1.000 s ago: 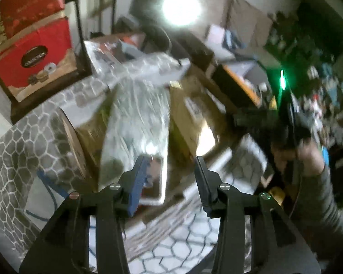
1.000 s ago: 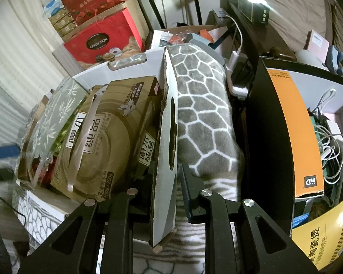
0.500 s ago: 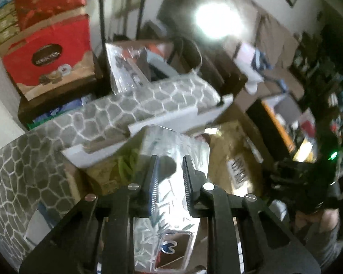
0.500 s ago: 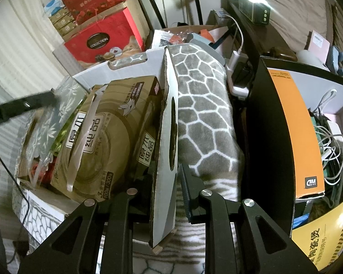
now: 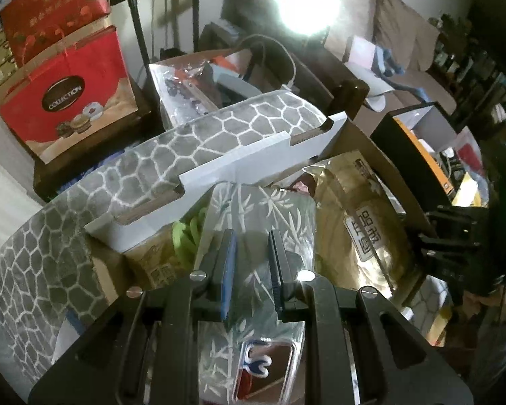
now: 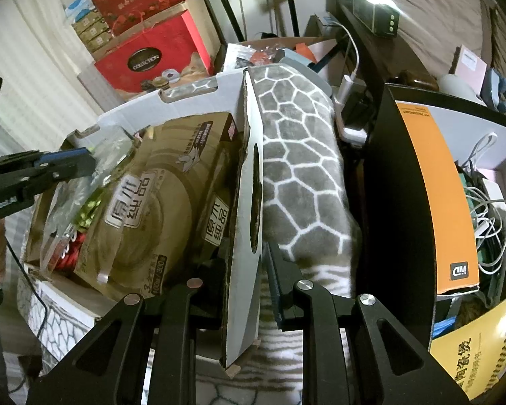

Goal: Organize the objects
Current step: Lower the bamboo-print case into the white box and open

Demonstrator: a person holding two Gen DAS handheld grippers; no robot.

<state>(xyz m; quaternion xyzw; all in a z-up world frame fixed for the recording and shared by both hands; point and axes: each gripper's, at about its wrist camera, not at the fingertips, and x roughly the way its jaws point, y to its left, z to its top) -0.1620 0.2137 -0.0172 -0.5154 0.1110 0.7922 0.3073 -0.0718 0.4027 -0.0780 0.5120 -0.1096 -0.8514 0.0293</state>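
Observation:
A white cardboard box (image 6: pixel 199 104) holds a gold tissue pack (image 6: pixel 158 195) and a clear bamboo-print bag (image 5: pixel 270 216). My left gripper (image 5: pixel 251 270) is narrowly apart over the top of the bamboo-print bag; whether it pinches the bag is unclear. It shows at the left of the right wrist view (image 6: pixel 84 163) at the bag's top edge (image 6: pixel 114 148). My right gripper (image 6: pixel 246 276) is shut on the box's upright right flap (image 6: pixel 249 202), which stands between the fingers. The gold pack (image 5: pixel 357 229) lies right of the bag.
A grey honeycomb blanket (image 6: pixel 300 168) drapes beside and behind the box. A red COLLECTION gift box (image 5: pixel 64 94) stands at the back left. A black and orange box (image 6: pixel 431 202) with cables stands at the right. A bright lamp (image 5: pixel 307 3) glares behind.
My left gripper swung over the box, narrowed from wide open and came down onto the top of the bamboo-print bag. My right gripper kept still on the flap.

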